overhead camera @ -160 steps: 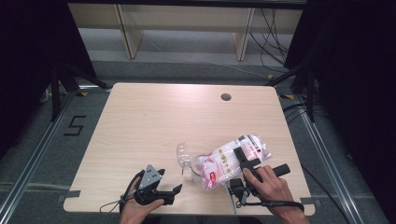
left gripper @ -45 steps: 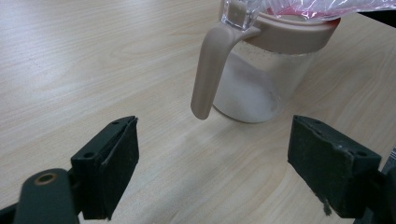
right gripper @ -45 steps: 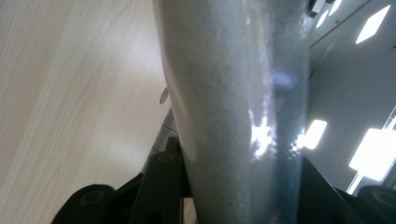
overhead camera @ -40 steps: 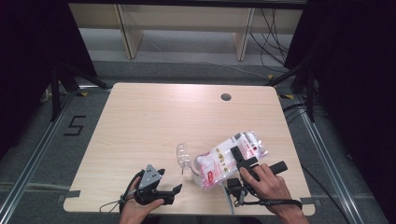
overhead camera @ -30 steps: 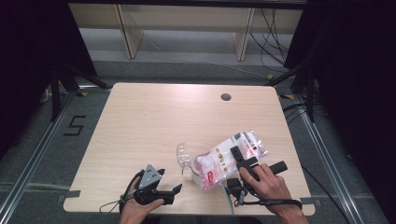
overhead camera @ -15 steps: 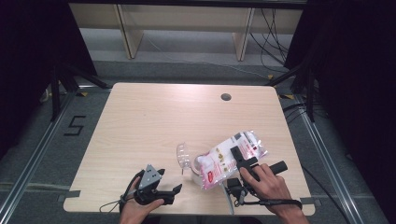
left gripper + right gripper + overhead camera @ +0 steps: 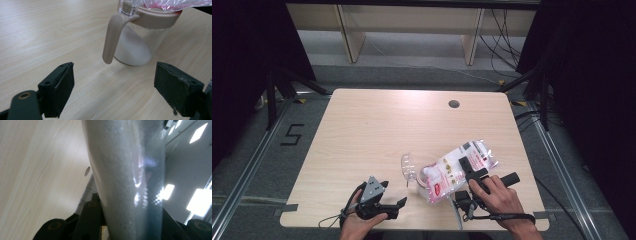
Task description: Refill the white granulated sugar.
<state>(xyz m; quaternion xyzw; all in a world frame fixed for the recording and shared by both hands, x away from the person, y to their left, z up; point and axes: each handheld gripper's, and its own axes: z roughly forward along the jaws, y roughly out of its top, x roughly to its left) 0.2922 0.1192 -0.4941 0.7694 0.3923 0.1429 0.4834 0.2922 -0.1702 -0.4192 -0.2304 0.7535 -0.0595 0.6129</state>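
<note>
A clear plastic bag point(image 7: 451, 172) with pink print and white grains lies tilted over the mouth of a clear jar point(image 7: 417, 181) near the table's front edge. My right gripper point(image 7: 470, 170) is shut on the bag's upper part, and its jaws have just been closing a little with the bag between them. In the right gripper view the bag point(image 7: 127, 170) stands between the two black jaws. The jar point(image 7: 136, 45) has a beige rim, a beige handle point(image 7: 112, 37) and a slanted heap of white grains inside. My left gripper point(image 7: 113, 87) is open, pointing at the jar, apart from it.
The jar's clear flip lid point(image 7: 406, 167) stands open to the left of the jar. A round cable hole point(image 7: 454, 104) sits at the far right of the wooden table point(image 7: 377, 130). Shelves and cables lie beyond the table's far edge.
</note>
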